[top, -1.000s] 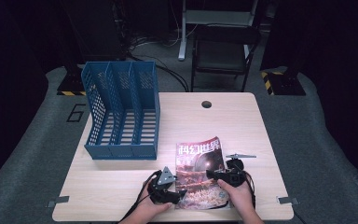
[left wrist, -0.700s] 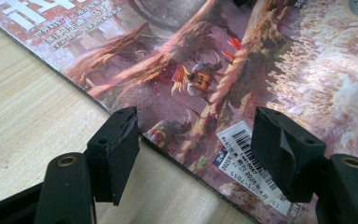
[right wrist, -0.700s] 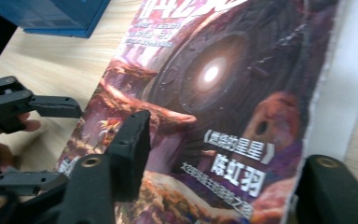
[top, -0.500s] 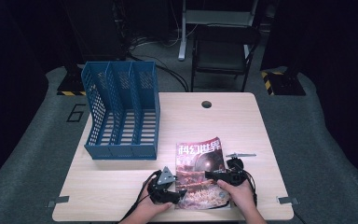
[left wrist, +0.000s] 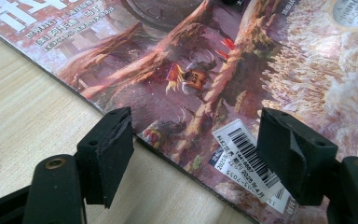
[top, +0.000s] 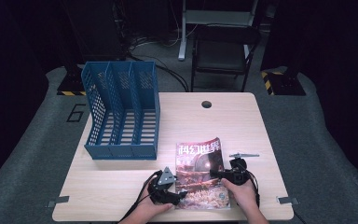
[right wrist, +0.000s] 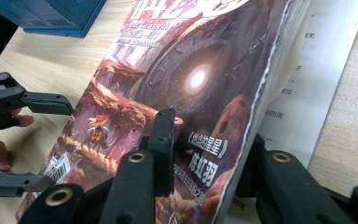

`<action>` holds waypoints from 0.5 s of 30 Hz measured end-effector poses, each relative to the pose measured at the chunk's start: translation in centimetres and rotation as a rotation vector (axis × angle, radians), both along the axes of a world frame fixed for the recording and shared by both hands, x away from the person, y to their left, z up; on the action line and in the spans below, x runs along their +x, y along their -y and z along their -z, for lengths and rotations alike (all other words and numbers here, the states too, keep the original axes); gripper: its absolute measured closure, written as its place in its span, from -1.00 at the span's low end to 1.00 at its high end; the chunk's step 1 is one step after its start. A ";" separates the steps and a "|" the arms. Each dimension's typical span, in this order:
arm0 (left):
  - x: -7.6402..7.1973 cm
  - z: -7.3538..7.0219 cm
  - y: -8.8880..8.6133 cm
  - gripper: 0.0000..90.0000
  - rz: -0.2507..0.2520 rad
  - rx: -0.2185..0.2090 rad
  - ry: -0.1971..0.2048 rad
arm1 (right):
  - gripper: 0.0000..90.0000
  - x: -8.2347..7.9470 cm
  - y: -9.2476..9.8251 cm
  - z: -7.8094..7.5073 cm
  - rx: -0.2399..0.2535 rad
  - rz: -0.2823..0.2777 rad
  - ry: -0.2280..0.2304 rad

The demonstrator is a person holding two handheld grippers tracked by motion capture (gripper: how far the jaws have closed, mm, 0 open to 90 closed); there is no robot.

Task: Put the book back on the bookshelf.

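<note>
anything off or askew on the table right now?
Only the magazine: its right edge is lifted off the table, cover and pages fanned up with the right gripper around that edge, its jaws having just been closing. The left gripper straddles the opposite corner, open. The blue file rack stands square.

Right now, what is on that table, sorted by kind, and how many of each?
Magazine: 1
Blue file rack, three slots: 1
Hand-held grippers: 2, left gripper and right gripper
Small grey metal piece, too small to identify: 1
Total: 5
</note>
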State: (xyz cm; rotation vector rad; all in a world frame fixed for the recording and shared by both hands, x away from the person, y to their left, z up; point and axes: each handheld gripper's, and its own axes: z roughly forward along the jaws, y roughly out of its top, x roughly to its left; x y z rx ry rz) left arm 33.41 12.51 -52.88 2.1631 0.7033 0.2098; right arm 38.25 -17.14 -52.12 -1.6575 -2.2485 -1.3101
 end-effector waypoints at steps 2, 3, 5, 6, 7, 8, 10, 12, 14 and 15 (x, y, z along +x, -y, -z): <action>0.0 0.1 0.1 -0.44 0.000 -0.008 0.002 | 0.52 0.0 -0.1 0.0 -0.011 -0.006 0.013; -0.1 0.1 0.2 -0.46 -0.002 -0.015 -0.004 | 0.56 -0.1 -0.1 0.0 -0.012 0.002 0.006; 0.0 0.1 0.2 -0.50 0.007 -0.008 -0.007 | 0.59 -0.2 -0.2 0.0 -0.010 0.008 0.001; -0.1 0.1 0.2 -0.55 0.015 -0.005 -0.007 | 0.65 -0.2 0.0 0.0 0.004 0.009 0.014; -0.1 0.0 0.3 -0.55 0.027 0.008 -0.004 | 0.65 -0.2 0.0 0.0 0.004 0.009 0.014; -0.1 0.1 0.4 -0.61 0.034 0.009 -0.004 | 0.71 -0.3 0.0 0.0 0.024 0.014 0.004; 0.0 0.0 0.3 -0.61 0.037 0.015 0.001 | 0.73 -0.3 0.1 0.0 0.029 0.015 0.005; -0.1 0.1 0.4 -0.64 0.038 0.012 -0.006 | 0.75 -0.3 0.1 -0.1 0.030 0.010 0.004; -0.1 0.1 0.4 -0.65 0.030 0.015 0.001 | 0.76 -0.3 0.0 -0.1 0.034 0.009 0.002; -0.1 0.1 0.4 -0.65 0.037 0.012 -0.007 | 0.78 -0.4 0.1 -0.2 0.043 0.011 0.000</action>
